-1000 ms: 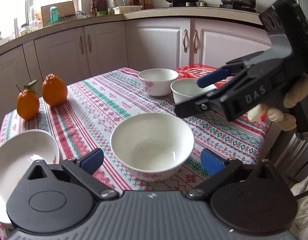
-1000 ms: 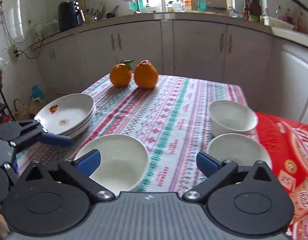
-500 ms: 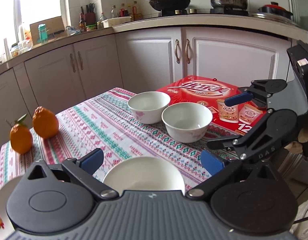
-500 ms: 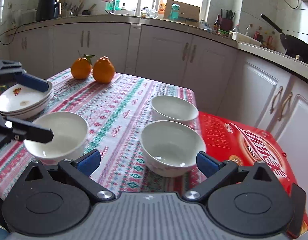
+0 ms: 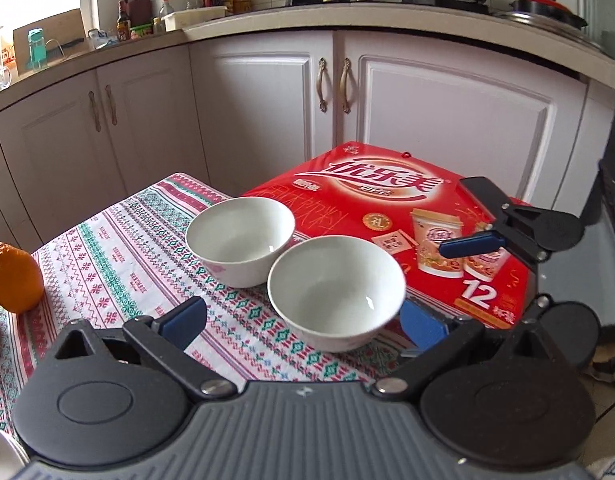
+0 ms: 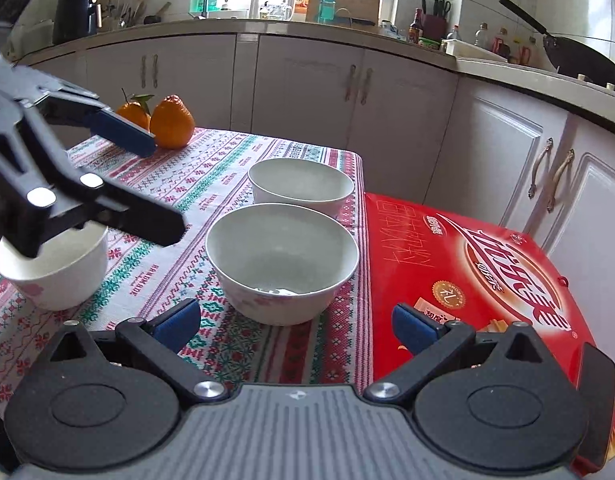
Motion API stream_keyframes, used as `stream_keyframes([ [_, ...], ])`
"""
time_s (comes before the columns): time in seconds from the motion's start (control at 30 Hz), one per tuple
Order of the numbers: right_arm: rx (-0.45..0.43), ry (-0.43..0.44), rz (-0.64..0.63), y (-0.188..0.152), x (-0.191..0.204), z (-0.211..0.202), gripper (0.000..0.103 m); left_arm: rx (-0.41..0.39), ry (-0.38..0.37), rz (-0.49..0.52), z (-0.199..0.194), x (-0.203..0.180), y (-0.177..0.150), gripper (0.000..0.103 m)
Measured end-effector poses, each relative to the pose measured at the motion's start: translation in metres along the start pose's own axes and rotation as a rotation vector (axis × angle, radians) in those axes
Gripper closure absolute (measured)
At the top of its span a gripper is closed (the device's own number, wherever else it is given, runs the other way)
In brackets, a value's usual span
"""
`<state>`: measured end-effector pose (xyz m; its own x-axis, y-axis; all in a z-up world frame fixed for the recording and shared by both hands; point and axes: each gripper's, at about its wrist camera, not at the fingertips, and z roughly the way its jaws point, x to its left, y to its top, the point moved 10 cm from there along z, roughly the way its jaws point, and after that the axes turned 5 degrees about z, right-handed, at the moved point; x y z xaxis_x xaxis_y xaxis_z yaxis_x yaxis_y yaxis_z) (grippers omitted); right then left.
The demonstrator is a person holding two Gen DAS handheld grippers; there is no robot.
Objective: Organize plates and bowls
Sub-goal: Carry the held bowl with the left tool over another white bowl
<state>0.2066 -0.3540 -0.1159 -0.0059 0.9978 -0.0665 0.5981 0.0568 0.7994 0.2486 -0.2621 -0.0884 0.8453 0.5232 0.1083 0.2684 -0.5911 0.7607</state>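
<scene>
Two white bowls stand side by side on the patterned tablecloth [image 5: 119, 256]. The near bowl [image 5: 335, 292] [image 6: 281, 260] sits just ahead of both grippers, the far bowl [image 5: 239, 240] [image 6: 301, 186] behind it. My left gripper [image 5: 303, 322] is open, the near bowl's base just beyond its blue pads. My right gripper [image 6: 297, 324] is open too, facing the same bowl from the other side. In the right wrist view, the left gripper [image 6: 167, 188] hangs over a third white bowl [image 6: 55, 276] at the left.
A red carton [image 5: 387, 200] [image 6: 487, 260] lies at the table's end, touching the near bowl's side. Two oranges [image 6: 171, 122] sit at the far corner. White kitchen cabinets [image 5: 447, 120] stand close behind the table.
My left gripper has swung away from the lone bowl toward the pair of bowls. My right gripper has moved in closer to the near bowl. Both stay open.
</scene>
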Motion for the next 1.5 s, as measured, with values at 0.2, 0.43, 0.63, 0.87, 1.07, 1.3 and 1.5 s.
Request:
stream_keyframes([
  [0.2,0.003,0.035,-0.03,-0.001,-0.004,0.014,0.0,0.045,-0.035,0.004,0.031,0.0,0.007,0.001],
  [0.43,0.003,0.104,-0.063,0.001,-0.002,0.026,0.0,0.125,-0.099,-0.057,0.062,0.009,0.004,0.001],
  [0.63,0.001,0.154,-0.078,0.004,0.002,0.031,0.003,0.169,-0.135,-0.095,0.076,0.015,0.003,0.009],
  [0.87,0.002,0.173,-0.104,0.004,0.006,0.033,0.012,0.194,-0.163,-0.107,0.083,0.015,0.002,0.028],
  [1.07,0.003,0.173,-0.095,0.006,0.002,0.033,0.017,0.204,-0.178,-0.107,0.089,0.015,0.005,0.032],
  [1.3,0.004,0.174,-0.097,0.006,0.001,0.034,0.018,0.211,-0.2,-0.091,0.094,0.011,0.006,0.041],
  [1.5,0.008,0.172,-0.095,0.007,0.001,0.034,0.018,0.213,-0.21,-0.083,0.094,0.008,0.008,0.042],
])
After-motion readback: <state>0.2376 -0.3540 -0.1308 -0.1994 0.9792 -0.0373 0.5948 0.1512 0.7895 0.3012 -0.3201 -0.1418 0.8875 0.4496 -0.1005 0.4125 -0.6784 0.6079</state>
